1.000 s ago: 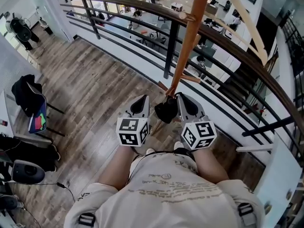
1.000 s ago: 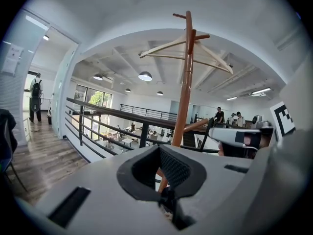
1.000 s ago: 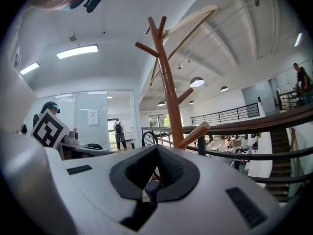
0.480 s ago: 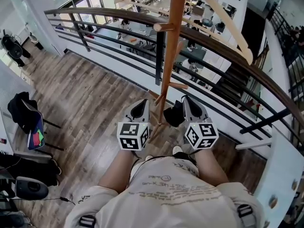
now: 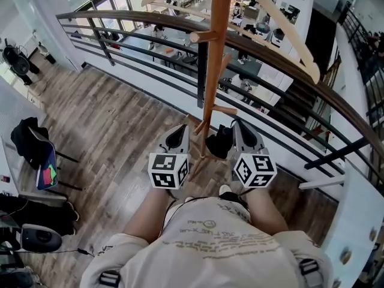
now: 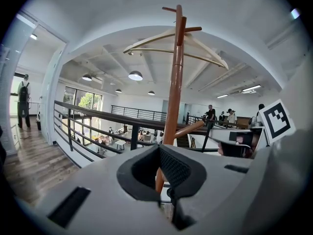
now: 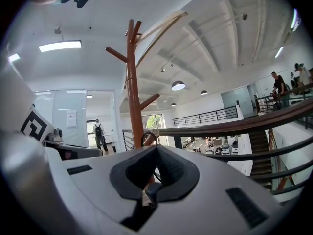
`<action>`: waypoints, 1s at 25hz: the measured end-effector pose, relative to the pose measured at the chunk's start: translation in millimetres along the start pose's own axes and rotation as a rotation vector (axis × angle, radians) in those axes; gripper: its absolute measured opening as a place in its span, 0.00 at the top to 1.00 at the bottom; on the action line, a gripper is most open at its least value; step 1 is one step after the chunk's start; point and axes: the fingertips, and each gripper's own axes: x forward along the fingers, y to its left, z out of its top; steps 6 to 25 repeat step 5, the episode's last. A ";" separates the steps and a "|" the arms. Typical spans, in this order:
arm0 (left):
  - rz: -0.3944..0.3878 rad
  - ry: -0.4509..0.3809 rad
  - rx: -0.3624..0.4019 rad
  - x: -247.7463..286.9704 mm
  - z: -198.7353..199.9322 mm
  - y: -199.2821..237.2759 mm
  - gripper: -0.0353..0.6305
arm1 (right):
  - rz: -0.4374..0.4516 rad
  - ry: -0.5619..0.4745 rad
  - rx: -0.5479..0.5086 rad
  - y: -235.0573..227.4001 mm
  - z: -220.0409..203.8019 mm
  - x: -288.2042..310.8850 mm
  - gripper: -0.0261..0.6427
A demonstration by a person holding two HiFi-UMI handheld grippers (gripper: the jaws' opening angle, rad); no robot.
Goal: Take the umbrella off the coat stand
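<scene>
The brown wooden coat stand (image 5: 213, 59) rises right in front of me, its pole (image 6: 172, 92) between the two grippers. A black folded umbrella (image 5: 218, 144) hangs low beside the pole. Its thin strap loop (image 7: 148, 137) reaches up by a low peg. My right gripper (image 5: 239, 131) is shut on the umbrella; a dark knob (image 7: 150, 189) shows between its pads. My left gripper (image 5: 177, 135) is on the pole's left, shut with nothing in it. The pole stands just beyond its jaws in the left gripper view.
A pale wooden hanger (image 5: 288, 23) hangs from the stand's top. A dark handrail with bars (image 5: 300, 71) runs just behind the stand, over a drop to a lower floor. A chair with a black bag (image 5: 36, 137) stands at the left on the plank floor.
Over the second the head view shifted, and the pole now looks more upright. Both grippers stay low beside it, the right one still with the umbrella. Little differs from half a second ago.
</scene>
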 end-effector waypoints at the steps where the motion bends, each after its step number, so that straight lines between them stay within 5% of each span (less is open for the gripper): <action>1: 0.000 0.001 0.000 0.4 0.2 0.5 0.94 | 0.001 -0.001 0.000 0.8 0.5 0.5 0.96; 25: 0.002 0.005 0.003 2.0 -0.9 0.3 0.94 | 0.006 0.000 0.001 2.3 -0.3 1.5 0.96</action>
